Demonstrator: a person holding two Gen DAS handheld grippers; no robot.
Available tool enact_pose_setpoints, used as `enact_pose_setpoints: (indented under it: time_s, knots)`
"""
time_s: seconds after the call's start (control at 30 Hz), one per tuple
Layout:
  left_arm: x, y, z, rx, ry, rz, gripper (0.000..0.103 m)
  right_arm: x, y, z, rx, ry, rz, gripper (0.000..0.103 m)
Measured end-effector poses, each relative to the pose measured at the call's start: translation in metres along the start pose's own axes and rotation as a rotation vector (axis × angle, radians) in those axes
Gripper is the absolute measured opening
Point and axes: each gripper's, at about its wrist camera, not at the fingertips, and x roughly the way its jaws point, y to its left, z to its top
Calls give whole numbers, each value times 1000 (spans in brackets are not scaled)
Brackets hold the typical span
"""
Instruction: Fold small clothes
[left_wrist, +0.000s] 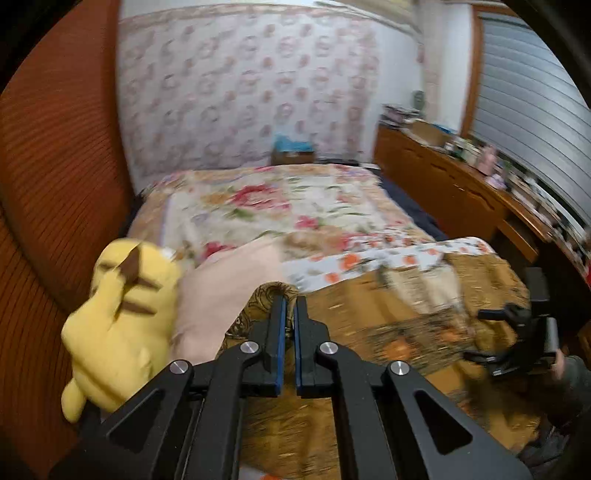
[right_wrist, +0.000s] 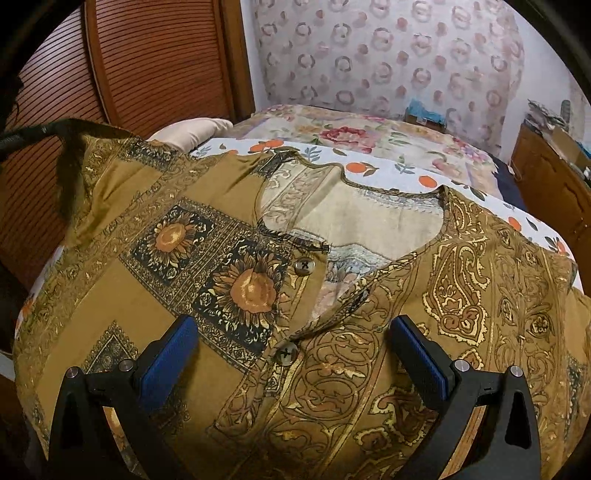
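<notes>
On bed (right_wrist: 369, 125): left gripper (left_wrist: 290, 301) clamped on shirt (right_wrist: 229, 258) edge, lifted; right gripper (right_wrist: 291, 328) spread wide, just above shirt front.

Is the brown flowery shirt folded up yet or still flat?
Mostly flat. The shirt lies spread on the bed, neckline showing; the left tool lifts one edge.

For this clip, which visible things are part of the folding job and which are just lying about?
In the job:
- patterned button shirt
- left gripper, pinching a shirt fold
- right gripper, open over the shirt

Lying about:
- yellow plush toy
- pink pillow
- floral bedspread
- cluttered dresser
</notes>
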Motion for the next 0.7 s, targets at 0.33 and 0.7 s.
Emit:
enact_pose_setpoints:
  time_s: [0.33,0.7]
  knots:
    - [4,-71,23,112,8,-81,41,0,1,-3,-2,-6,8,103]
    - [18,-1,-55,-39,121,66,66,-2,-1,-2,10,-11,21,103]
